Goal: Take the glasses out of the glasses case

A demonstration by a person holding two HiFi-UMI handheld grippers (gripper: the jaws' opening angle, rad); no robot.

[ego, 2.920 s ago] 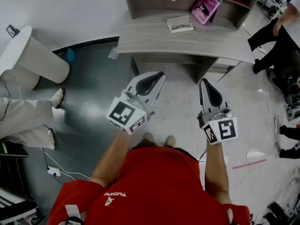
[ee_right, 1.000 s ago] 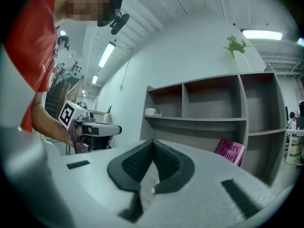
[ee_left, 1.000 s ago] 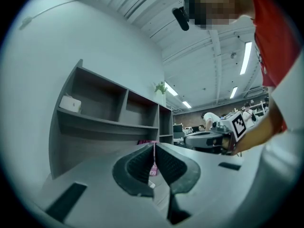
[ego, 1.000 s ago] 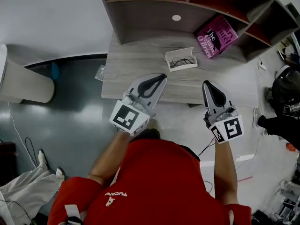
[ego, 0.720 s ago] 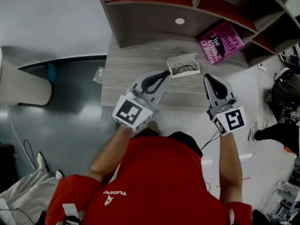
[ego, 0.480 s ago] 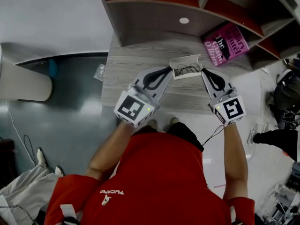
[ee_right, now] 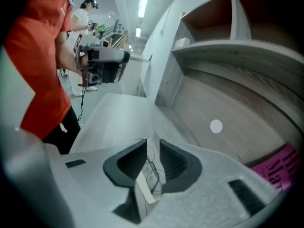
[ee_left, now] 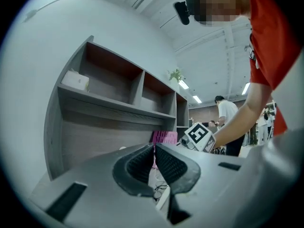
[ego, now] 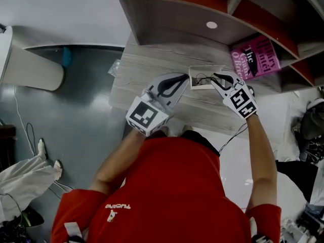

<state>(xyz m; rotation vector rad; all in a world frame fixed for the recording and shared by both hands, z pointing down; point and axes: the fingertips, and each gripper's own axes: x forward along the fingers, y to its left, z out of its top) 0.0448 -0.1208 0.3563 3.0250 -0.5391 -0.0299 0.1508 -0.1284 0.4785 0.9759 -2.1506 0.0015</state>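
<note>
White case (ego: 194, 83) with 1 glasses (ee_right: 154, 178); right tool (ee_right: 152, 146) opening around it, left tool (ee_left: 153, 148) closed.

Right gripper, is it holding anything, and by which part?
Nothing. The right gripper is opening its jaws around the glasses in their case, pads not pressing.

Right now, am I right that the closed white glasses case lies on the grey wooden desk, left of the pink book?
Not quite: the head view shows the white glasses case open; it does lie on the grey wooden desk, left of the pink book.
</note>
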